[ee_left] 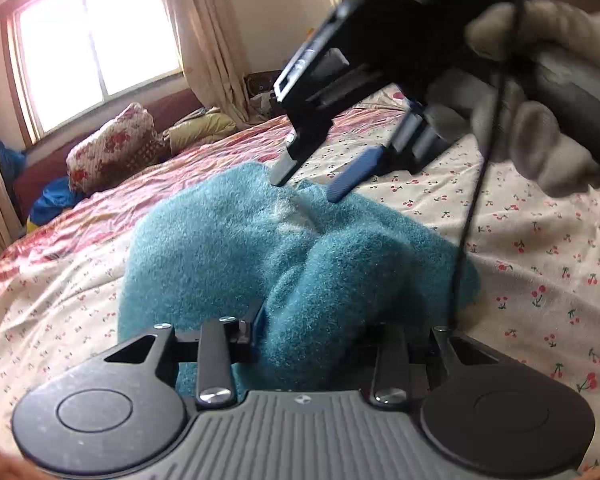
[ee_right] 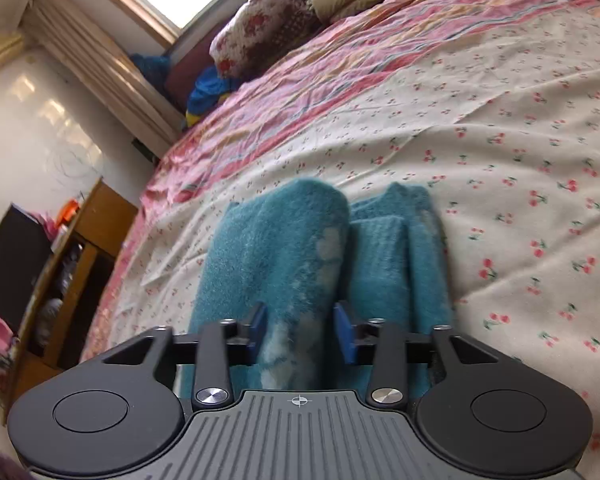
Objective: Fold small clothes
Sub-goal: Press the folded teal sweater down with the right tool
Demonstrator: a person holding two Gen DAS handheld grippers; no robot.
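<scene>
A fuzzy teal garment (ee_left: 260,248) lies bunched on the cherry-print bed sheet (ee_left: 540,240). My left gripper (ee_left: 300,332) is pressed into its near edge; a fold of the cloth fills the space between the fingers and hides the right one. My right gripper (ee_left: 306,188), held by a gloved hand, reaches down at the garment's far edge with its fingers apart. In the right wrist view the garment (ee_right: 272,248) lies partly folded, and a thick fold sits between the right gripper's (ee_right: 300,336) blue pads (ee_right: 345,334).
A pink striped quilt (ee_right: 320,80) covers the far part of the bed. A floral pillow (ee_left: 112,148) and a beige bundle (ee_left: 200,130) lie under the window. A wooden shelf unit (ee_right: 72,264) stands beside the bed.
</scene>
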